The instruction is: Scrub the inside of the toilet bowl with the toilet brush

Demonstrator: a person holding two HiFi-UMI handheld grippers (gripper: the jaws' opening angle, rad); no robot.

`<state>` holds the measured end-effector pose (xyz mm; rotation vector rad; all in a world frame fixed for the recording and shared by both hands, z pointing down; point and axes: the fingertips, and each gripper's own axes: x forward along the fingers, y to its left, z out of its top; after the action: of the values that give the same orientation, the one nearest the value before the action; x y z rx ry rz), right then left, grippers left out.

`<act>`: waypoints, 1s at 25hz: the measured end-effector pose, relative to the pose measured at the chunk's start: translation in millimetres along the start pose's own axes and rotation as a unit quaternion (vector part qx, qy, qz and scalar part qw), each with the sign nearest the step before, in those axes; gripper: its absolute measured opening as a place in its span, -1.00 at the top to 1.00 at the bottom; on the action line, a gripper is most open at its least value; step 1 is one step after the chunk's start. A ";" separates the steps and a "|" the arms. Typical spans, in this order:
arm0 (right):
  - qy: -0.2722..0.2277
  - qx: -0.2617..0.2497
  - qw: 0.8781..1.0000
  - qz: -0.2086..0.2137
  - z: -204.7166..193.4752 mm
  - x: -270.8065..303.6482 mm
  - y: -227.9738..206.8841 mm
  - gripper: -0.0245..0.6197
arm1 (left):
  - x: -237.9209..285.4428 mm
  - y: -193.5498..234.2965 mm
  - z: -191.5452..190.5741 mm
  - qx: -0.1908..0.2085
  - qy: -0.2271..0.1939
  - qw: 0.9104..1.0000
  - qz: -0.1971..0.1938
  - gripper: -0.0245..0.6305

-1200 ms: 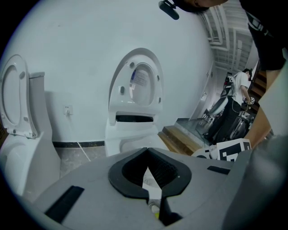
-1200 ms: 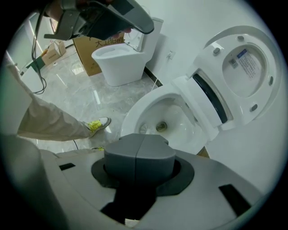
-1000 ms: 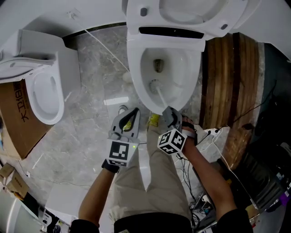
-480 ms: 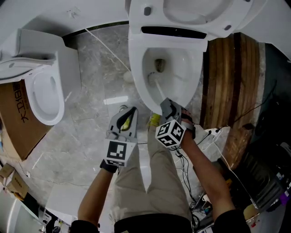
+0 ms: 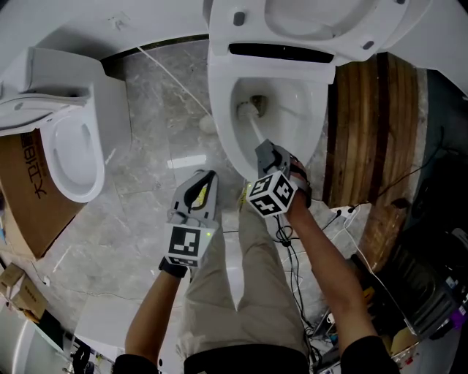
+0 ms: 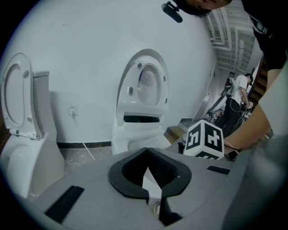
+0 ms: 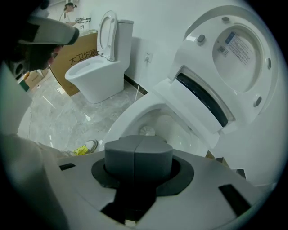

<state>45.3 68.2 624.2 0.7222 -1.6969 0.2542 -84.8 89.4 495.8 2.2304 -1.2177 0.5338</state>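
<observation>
The white toilet bowl [image 5: 219, 124] stands open at the top of the head view, its lid [image 5: 314, 18] raised. My right gripper [image 5: 267, 155] hangs over the bowl's front rim, shut on the handle of the toilet brush. The white handle [image 5: 257, 135] slants down into the bowl, and the brush head [image 5: 248, 109] lies beside the drain opening. In the right gripper view the grey fingers [image 7: 137, 155] are pressed together and the brush head [image 7: 146, 130] shows in the bowl [image 7: 121, 121] beyond them. My left gripper [image 5: 207, 179] hovers over the floor left of the bowl, its jaws [image 6: 146, 152] shut on nothing.
A second white toilet [image 5: 69, 146] stands at the left with a cardboard box [image 5: 25, 190] next to it. Wooden steps [image 5: 373, 109] flank the bowl on the right, with cables [image 5: 344, 219] on the floor below them. A yellow shoe [image 5: 247, 191] rests near the bowl's foot. A person [image 6: 236, 96] stands far off.
My right gripper has moved forward over the rim, pushing the brush head from the front of the bowl back to the drain opening. The left gripper has barely shifted.
</observation>
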 end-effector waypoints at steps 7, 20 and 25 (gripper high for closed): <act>-0.004 0.013 1.000 -0.017 24.7 21.3 -37.0 0.45 | 0.6 -3.9 -3.9 0.000 0.002 1.000 -0.002 0.87; 0.013 -0.170 0.985 -0.031 -22.4 22.0 -35.7 0.45 | 2.8 -11.1 -3.2 0.000 0.006 1.000 -0.010 0.87; 0.002 -0.304 0.952 -0.040 -22.2 44.6 -49.1 0.45 | 5.6 -12.1 -8.8 0.003 0.009 1.000 -0.019 0.87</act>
<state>87.9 27.1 661.6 0.3236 -1.6143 -0.3193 -72.3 96.7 502.6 2.2447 -1.1651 0.5422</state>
